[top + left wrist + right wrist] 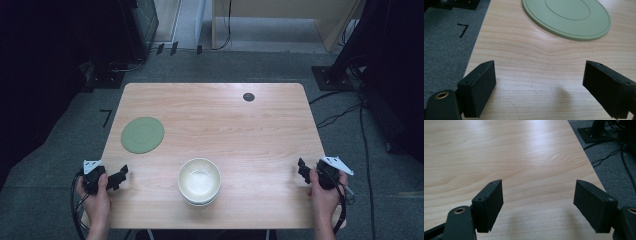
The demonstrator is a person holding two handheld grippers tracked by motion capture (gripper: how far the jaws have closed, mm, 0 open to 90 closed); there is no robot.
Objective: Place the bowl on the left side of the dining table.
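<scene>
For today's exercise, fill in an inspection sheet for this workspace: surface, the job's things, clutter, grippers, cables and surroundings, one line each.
Surface: light wooden table, bare and dry.
Job's things: stacked white bowls near the front edge, between the grippers; green plate flat at the left.
Clutter: small dark round cap set in the tabletop at the far right.
Grippers: left gripper and right gripper both open, holding nothing, at the front corners.
Cables: one trails from each gripper; more cables lie on the floor at the right.
Surroundings: grey carpet, dark equipment stands, wooden furniture beyond.

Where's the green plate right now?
The green plate lies flat on the table's left side in the high view, just ahead of the open left gripper, left of the bowls.
</scene>
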